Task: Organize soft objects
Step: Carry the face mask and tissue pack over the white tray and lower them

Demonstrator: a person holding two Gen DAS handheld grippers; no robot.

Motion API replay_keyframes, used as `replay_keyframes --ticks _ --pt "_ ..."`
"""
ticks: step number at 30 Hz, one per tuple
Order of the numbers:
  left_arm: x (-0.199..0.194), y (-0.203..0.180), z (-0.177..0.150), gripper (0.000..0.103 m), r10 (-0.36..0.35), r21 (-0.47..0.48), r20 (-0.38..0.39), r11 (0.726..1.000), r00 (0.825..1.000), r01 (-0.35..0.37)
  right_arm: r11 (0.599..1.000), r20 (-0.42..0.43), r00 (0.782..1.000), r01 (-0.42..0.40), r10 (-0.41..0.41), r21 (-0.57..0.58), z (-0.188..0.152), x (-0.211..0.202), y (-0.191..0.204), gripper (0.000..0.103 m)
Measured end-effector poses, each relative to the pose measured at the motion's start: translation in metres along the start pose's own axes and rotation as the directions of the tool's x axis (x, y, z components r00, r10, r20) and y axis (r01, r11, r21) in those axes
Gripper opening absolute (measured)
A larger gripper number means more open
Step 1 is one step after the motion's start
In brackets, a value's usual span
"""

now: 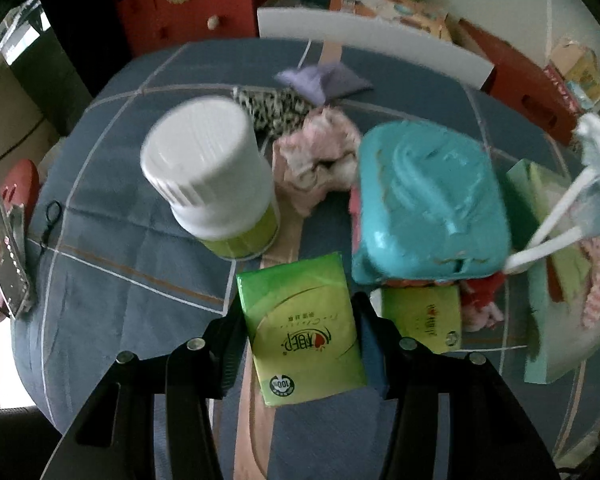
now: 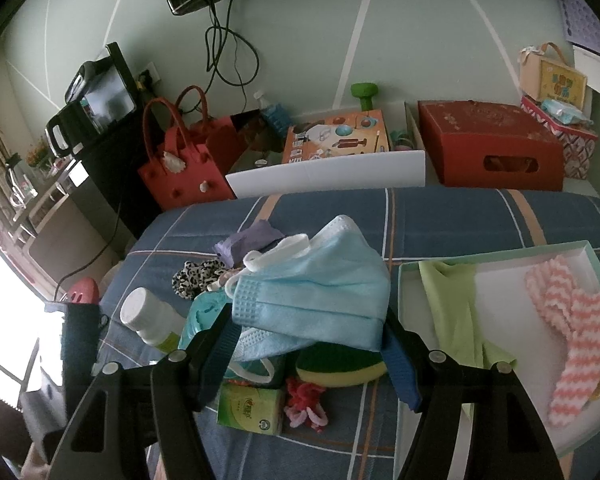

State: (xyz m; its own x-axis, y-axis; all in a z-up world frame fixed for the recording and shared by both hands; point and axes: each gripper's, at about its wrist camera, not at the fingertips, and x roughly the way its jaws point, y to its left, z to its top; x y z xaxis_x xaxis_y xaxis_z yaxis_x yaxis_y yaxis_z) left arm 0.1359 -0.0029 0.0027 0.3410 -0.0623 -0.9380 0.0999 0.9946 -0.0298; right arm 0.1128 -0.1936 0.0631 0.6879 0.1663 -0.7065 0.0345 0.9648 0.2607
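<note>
Holding: left gripper [image 1: 298,336] fingers clamped on green tissue pack [image 1: 304,328] above the blue-covered tabletop [image 1: 132,240]; right gripper [image 2: 306,332] fingers clamped on blue face mask [image 2: 320,288]; next, likely carry both into white tray [image 2: 500,264], release gently.

A green tissue pack [image 1: 304,328] is gripped lengthwise; a crumpled blue face mask [image 2: 320,292] hangs pinched.

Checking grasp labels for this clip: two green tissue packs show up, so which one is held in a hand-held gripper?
The larger-looking green tissue pack, between the left hand-held gripper's fingers. The other tissue pack lies on the blue cloth beside it, below the teal box.
</note>
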Motion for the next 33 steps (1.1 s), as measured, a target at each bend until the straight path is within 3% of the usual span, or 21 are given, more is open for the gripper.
replay_keyframes --ticks 9,18,22,28,33 --pt "-0.035 -0.005 -0.003 0.052 0.003 0.011 0.104 1.0 0.995 -0.004 1.0 0.018 1.0 0.001 -0.001 -0.002 0.003 -0.007 0.0 0.071" --pt "-0.069 0.003 0.0 0.052 -0.003 -0.012 0.225 1.0 0.974 0.005 1.0 0.034 0.999 -0.004 0.003 0.008 0.006 -0.015 -0.004 0.071" --pt "-0.076 -0.008 0.006 0.052 -0.015 0.004 0.243 1.0 0.97 0.015 1.0 0.041 0.999 0.002 -0.003 0.03 0.008 -0.018 -0.014 0.071" --pt "-0.095 -0.043 0.022 0.052 -0.072 0.08 0.282 0.995 0.957 0.051 0.99 0.067 0.994 0.073 -0.082 0.121 0.012 -0.032 -0.056 0.071" --pt "-0.1 -0.087 0.036 0.052 -0.128 0.171 0.295 0.982 0.947 0.079 0.957 0.079 0.974 0.191 -0.212 0.221 0.014 -0.049 -0.107 0.071"
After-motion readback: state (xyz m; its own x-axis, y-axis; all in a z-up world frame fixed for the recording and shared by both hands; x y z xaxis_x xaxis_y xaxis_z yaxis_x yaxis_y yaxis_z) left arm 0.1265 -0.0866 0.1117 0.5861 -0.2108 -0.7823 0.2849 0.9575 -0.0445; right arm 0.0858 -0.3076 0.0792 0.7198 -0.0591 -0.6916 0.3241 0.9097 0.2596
